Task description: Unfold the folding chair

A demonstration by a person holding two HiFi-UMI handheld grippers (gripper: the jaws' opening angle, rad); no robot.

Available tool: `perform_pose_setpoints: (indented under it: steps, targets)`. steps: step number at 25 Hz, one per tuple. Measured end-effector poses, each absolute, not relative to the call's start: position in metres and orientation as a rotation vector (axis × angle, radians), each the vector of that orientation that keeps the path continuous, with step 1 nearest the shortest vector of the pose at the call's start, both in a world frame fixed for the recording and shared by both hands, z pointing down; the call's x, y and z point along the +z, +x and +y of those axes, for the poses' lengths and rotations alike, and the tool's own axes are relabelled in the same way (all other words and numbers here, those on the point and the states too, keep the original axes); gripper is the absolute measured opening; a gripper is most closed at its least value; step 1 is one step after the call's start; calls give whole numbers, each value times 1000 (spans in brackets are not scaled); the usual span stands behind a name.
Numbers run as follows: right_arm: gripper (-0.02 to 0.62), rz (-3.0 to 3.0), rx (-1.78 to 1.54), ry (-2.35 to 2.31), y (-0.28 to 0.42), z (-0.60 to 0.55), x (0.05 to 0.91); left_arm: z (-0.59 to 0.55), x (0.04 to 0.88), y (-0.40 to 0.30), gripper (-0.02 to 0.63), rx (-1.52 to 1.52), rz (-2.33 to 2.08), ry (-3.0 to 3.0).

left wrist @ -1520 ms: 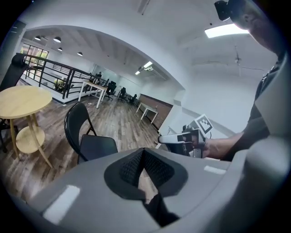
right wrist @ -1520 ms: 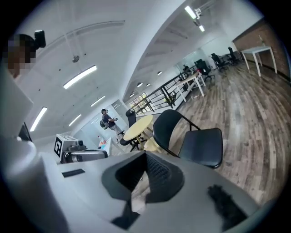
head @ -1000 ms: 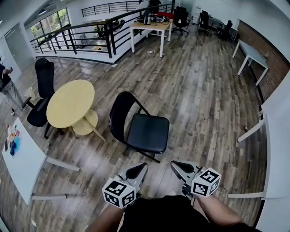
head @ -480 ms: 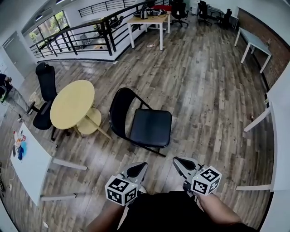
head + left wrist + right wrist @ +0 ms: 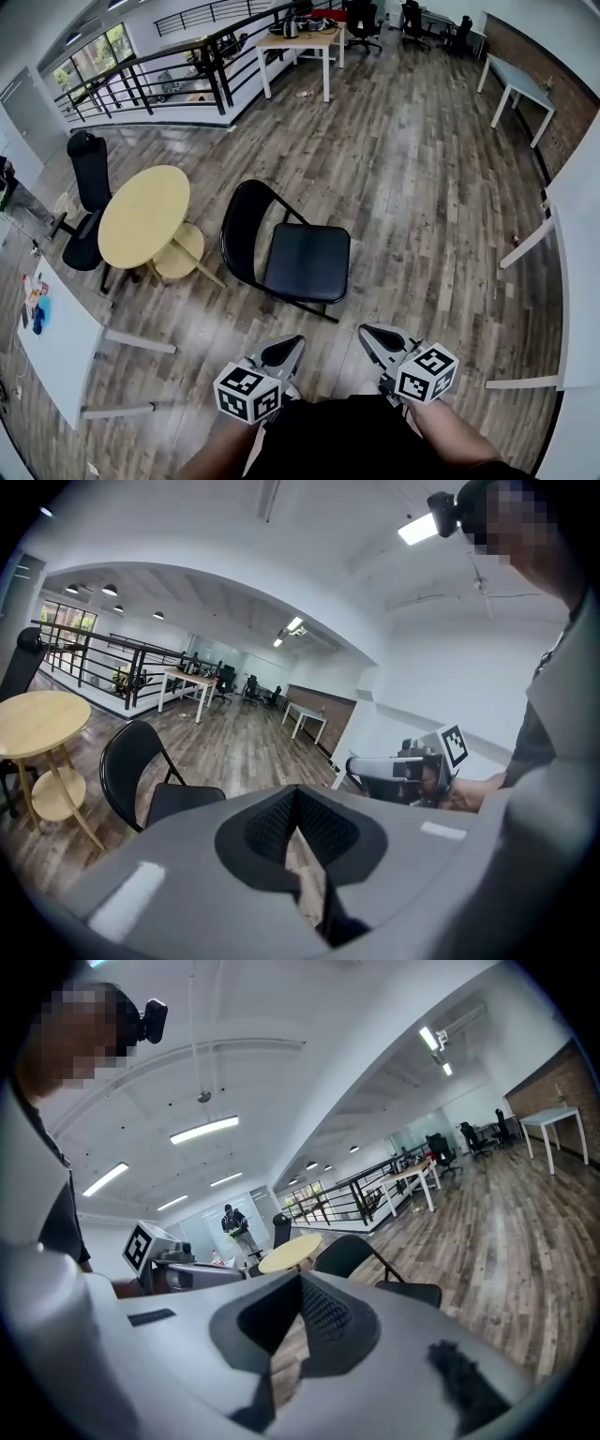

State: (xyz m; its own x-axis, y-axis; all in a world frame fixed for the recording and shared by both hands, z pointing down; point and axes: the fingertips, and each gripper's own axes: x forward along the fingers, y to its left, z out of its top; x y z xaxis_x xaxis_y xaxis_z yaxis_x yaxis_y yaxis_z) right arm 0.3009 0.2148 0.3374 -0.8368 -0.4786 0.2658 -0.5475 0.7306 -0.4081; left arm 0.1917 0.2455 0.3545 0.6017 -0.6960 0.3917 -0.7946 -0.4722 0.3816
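A black folding chair (image 5: 286, 251) stands unfolded on the wood floor, seat flat, backrest toward the round table. It shows in the left gripper view as the chair (image 5: 141, 775) and in the right gripper view as the chair (image 5: 375, 1269). My left gripper (image 5: 284, 350) is shut with nothing in it, held close to my body and well short of the chair. My right gripper (image 5: 377, 337) is also shut and empty, beside the left one. Both sets of jaws point toward the chair with bare floor between.
A round yellow table (image 5: 145, 214) stands left of the chair, with a black office chair (image 5: 89, 197) behind it. White tables sit at the left edge (image 5: 56, 333) and the right edge (image 5: 572, 244). A black railing (image 5: 178, 70) runs across the back. A person (image 5: 232, 1227) stands far off.
The view shifted slightly; both grippers sank a little and stay close to my body. The chair has not moved.
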Motion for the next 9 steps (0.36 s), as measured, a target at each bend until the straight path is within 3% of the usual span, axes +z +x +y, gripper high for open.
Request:
perform_pose_setpoints:
  steps: [9]
  targets:
    - [0, -2764, 708, 828, 303, 222, 339, 256, 355, 197, 6, 268, -1159, 2324]
